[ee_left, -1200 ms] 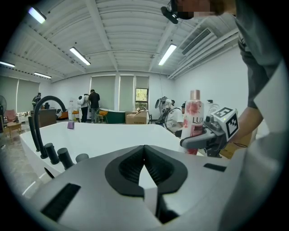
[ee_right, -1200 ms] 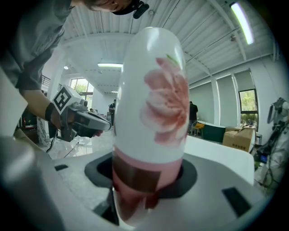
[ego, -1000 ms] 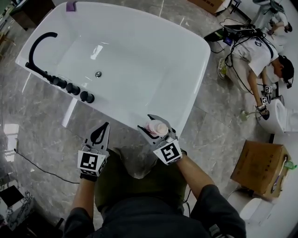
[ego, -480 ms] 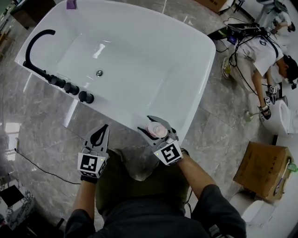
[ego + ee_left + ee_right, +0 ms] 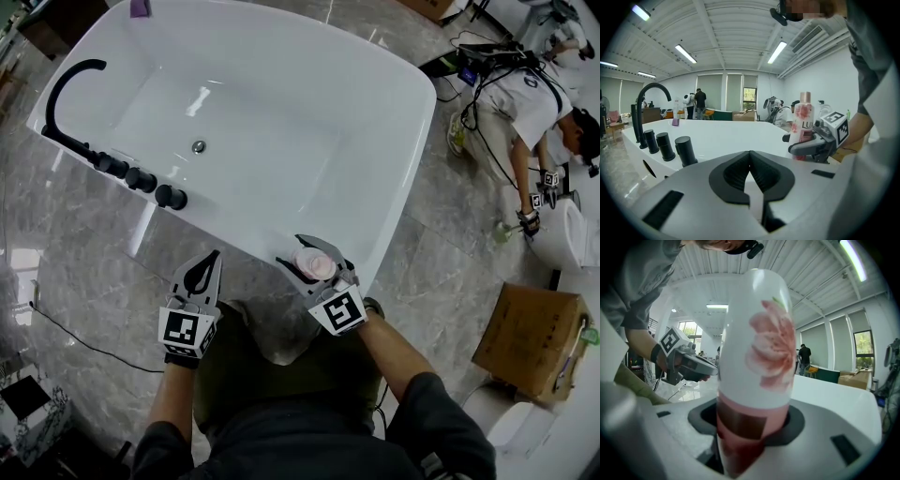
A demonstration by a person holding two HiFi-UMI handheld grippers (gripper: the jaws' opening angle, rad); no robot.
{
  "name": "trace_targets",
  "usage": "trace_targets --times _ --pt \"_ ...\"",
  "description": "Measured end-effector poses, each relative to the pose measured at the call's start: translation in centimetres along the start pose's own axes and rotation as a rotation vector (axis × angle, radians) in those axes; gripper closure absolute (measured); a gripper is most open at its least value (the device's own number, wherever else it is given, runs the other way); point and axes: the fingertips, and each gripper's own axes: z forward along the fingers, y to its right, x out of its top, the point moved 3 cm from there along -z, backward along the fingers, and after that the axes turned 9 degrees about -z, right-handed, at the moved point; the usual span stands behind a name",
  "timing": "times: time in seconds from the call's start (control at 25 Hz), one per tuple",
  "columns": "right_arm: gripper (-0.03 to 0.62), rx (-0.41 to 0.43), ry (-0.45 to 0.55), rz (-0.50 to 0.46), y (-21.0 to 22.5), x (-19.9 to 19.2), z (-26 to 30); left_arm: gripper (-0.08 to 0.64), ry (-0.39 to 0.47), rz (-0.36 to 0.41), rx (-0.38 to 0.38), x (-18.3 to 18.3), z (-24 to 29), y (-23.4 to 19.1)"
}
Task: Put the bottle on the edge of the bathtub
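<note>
The right gripper (image 5: pixel 298 253) clamps the bottle (image 5: pixel 315 263) upright near the bathtub rim (image 5: pixel 394 197), ready for placement. The left gripper (image 5: pixel 202 267), closed and empty, stands clear.

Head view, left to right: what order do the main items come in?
black faucet → left gripper → bottle → cardboard box

The bottle (image 5: pixel 757 357) has its base hidden between the jaws in the right gripper view; from above only its top shows. Whether it touches the tub (image 5: pixel 403 169) rim cannot be told.
</note>
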Motion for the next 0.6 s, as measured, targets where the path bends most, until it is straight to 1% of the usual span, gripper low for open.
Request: trace_targets --times 0.4,0.6 --pt "0.357 0.008 -0.018 -0.024 -0.42 0.00 -0.02 0.558 -0.008 -0.004 -0.001 -0.22 -0.50 0.41" --pt "0.339 0.003 -0.017 0.015 -0.48 -0.24 0.13 0.558 -0.015 -0.010 0.004 -0.11 -0.77 0.39"
